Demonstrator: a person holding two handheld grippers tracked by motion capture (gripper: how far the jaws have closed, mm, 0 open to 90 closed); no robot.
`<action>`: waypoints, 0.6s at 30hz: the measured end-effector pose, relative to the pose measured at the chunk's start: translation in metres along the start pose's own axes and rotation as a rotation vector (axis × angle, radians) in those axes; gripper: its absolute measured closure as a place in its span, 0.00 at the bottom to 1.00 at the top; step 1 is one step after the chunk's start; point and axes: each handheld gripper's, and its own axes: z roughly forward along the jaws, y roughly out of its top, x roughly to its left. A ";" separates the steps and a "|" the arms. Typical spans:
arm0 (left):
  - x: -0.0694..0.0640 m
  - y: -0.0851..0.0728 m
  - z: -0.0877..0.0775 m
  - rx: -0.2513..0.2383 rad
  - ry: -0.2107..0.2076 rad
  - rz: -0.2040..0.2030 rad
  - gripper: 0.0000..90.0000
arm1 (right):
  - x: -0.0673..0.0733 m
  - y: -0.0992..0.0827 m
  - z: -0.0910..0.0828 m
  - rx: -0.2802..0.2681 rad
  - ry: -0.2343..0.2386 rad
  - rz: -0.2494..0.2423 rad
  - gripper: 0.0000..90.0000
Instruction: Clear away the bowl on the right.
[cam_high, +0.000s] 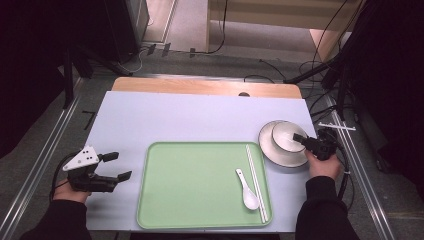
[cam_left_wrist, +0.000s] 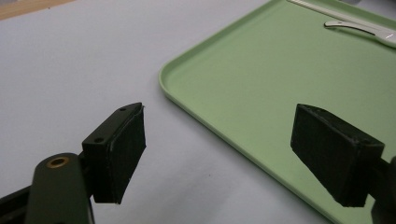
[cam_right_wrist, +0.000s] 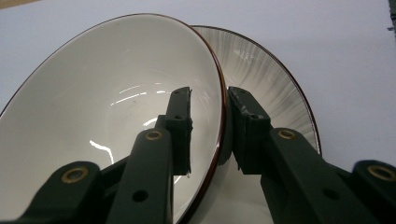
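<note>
At the near left edge of the table, the left gripper (cam_high: 120, 166) rests with its jaws spread wide and nothing between them, just beside the green tray (cam_high: 190, 180). On the tray's right side lie a white spoon (cam_high: 247, 190) and chopsticks (cam_high: 256, 181). Farther right, the right gripper (cam_right_wrist: 208, 128) straddles the rim of the bowl (cam_right_wrist: 93, 116), which sits on a plate (cam_high: 274, 151); one jaw is inside, one outside, pads about clamped. The grasp looks under way; next, a firm pinch and steady lift

Black sleeves (cam_high: 320, 210), black brass-riveted tools (cam_high: 114, 166)
</note>
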 end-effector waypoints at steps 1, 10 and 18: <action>0.000 0.000 0.000 0.001 0.000 0.000 0.20 | 0.000 0.000 0.000 -0.001 0.003 0.006 0.80; 0.000 0.000 -0.001 -0.001 0.001 0.001 0.20 | 0.003 0.003 -0.001 0.015 -0.017 0.017 0.88; 0.000 0.000 -0.001 -0.005 0.002 0.000 0.20 | 0.000 0.004 -0.001 0.008 0.014 0.063 0.88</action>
